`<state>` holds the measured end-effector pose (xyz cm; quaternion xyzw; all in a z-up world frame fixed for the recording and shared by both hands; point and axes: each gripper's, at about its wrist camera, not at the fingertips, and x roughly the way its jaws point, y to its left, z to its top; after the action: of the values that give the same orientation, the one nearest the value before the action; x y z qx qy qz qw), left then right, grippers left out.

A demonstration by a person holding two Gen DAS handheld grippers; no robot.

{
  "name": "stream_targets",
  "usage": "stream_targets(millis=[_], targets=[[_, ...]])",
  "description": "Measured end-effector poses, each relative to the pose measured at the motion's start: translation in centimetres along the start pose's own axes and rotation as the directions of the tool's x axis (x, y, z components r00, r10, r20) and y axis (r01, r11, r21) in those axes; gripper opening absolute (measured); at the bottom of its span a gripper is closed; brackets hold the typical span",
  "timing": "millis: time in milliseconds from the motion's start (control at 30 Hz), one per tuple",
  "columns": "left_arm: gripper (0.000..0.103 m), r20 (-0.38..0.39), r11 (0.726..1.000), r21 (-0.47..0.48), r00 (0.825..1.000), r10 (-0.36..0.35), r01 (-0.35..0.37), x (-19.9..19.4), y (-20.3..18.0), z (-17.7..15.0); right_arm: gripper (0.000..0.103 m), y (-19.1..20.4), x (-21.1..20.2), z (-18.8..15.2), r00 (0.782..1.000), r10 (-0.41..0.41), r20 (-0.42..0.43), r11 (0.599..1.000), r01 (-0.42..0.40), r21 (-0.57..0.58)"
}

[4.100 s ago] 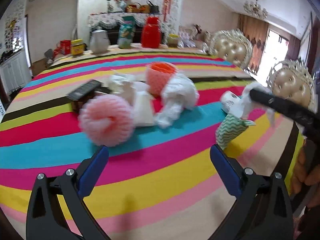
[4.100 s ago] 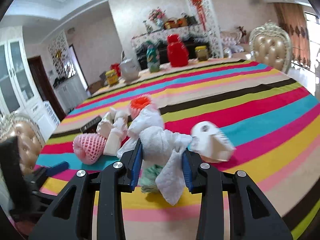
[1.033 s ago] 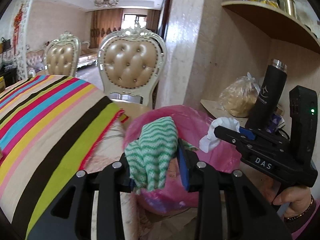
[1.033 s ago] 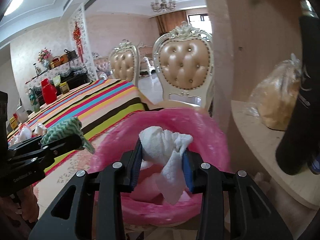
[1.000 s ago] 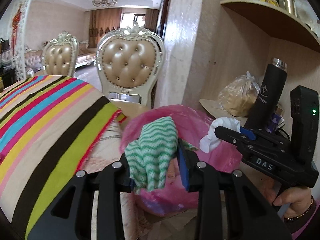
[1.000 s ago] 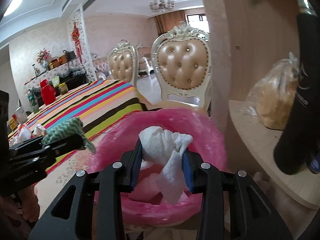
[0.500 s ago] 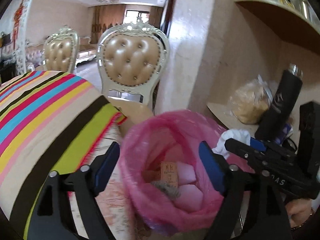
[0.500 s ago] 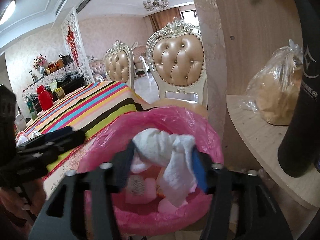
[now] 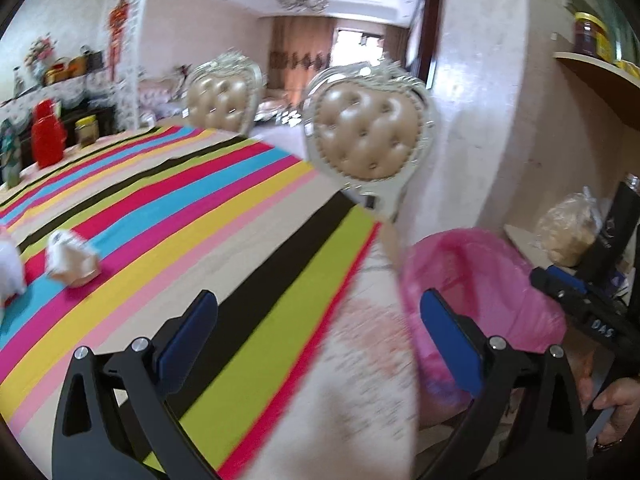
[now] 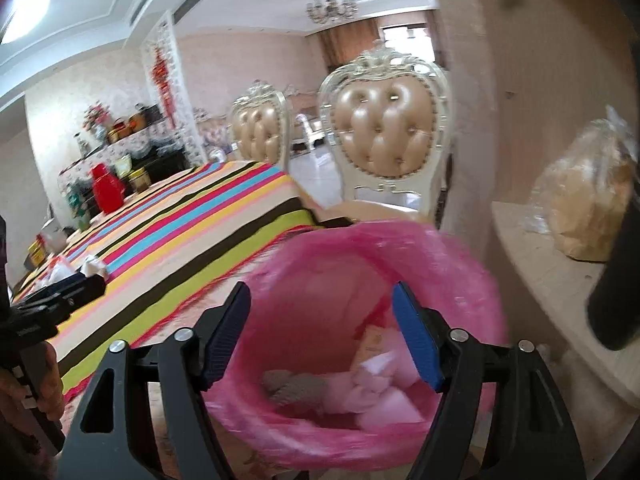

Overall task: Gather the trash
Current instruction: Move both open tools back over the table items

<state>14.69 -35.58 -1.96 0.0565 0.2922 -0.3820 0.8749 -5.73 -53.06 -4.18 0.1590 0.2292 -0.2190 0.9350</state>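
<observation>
Right gripper (image 10: 320,336), jaws wide and empty, hangs over the pink trash bag (image 10: 452,264); only its view shows trash inside. Left gripper (image 9: 320,332), likewise spread and empty, sees crumpled paper (image 9: 72,264) at nine o'clock on the striped tablecloth (image 9: 192,216).

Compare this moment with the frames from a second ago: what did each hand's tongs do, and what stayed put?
Both let go. The left tongs dropped the green-striped cloth, opened and swung back toward the striped table. The right tongs released the white tissue wad and now hang open over the pink trash bag, where pale trash lies inside. The bag, chairs and shelf items stayed in place.
</observation>
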Motion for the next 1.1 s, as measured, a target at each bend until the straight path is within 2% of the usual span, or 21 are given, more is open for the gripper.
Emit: stream_targets(millis=[233, 467, 633, 733, 833, 967, 1100], targets=[[0.098, -0.009, 0.990, -0.024, 0.990, 0.140, -0.140, -3.8, 5.6, -1.7, 0.073, 8.0, 2.3, -0.6, 0.991, 0.117, -0.061, 0.989, -0.122, -0.089], [0.098, 0.002, 0.952, -0.088, 0.956, 0.294, -0.293, -9.2, 12.8, -3.5, 0.076, 18.2, 4.5, -1.9, 0.957, 0.259, -0.133, 0.942, -0.281, -0.184], [0.098, -0.015, 0.898, -0.172, 0.913, 0.408, -0.404, -13.2, 18.7, -5.8, 0.082, 25.0, 5.6, -2.8, 0.925, 0.331, -0.188, 0.891, -0.372, -0.259], [0.098, -0.043, 0.858, -0.222, 0.884, 0.466, -0.464, -15.1, 21.9, -7.4, 0.083, 29.2, 6.4, -3.3, 0.898, 0.378, -0.227, 0.849, -0.434, -0.303], [0.098, -0.079, 0.804, -0.292, 0.851, 0.519, -0.517, -17.1, 25.6, -8.9, 0.084, 32.2, 7.0, -3.5, 0.881, 0.396, -0.259, 0.821, -0.466, -0.329], [0.098, -0.109, 0.741, -0.368, 0.817, 0.566, -0.562, -19.3, 29.5, -9.9, 0.084, 35.3, 8.2, -3.7, 0.856, 0.425, -0.294, 0.785, -0.510, -0.350], [0.098, -0.134, 0.717, -0.389, 0.805, 0.578, -0.579, -19.6, 31.5, -9.9, 0.085, 37.6, 10.6, -3.2, 0.851, 0.419, -0.317, 0.774, -0.518, -0.365]])
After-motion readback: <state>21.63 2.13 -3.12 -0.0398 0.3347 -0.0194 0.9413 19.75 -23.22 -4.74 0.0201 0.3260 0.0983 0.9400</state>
